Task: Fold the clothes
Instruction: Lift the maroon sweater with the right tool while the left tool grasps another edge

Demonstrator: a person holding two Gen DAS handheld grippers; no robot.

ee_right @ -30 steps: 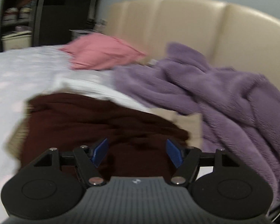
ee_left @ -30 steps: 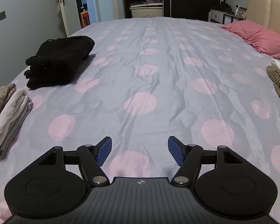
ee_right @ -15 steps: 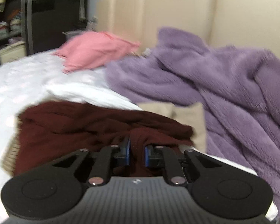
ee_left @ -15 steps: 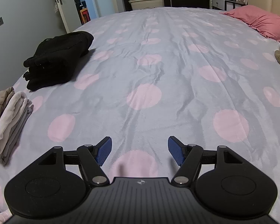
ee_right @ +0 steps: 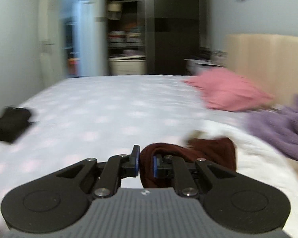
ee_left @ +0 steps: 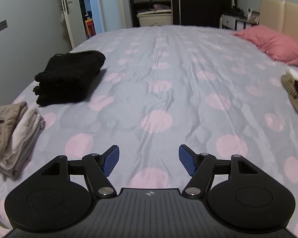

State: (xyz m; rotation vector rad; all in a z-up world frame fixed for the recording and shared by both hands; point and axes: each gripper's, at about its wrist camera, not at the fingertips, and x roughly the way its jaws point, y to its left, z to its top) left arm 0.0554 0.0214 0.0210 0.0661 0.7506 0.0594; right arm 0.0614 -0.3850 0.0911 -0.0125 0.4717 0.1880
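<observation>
The right tongs (ee_right: 146,163) are clamped on a bunched fold of the dark maroon garment (ee_right: 212,152), which trails back to the right over a white cloth (ee_right: 258,158) near the purple fleece blanket (ee_right: 284,127); this view is blurred. The left tongs (ee_left: 149,162) stand wide apart with nothing between them, over the polka-dot bed sheet (ee_left: 168,75). On the sheet's left side lie a folded black garment (ee_left: 69,77) and, nearer, a folded stack of beige and pale clothes (ee_left: 12,130). A pink pillow (ee_left: 276,43) rests by the beige headboard (ee_left: 288,13).
</observation>
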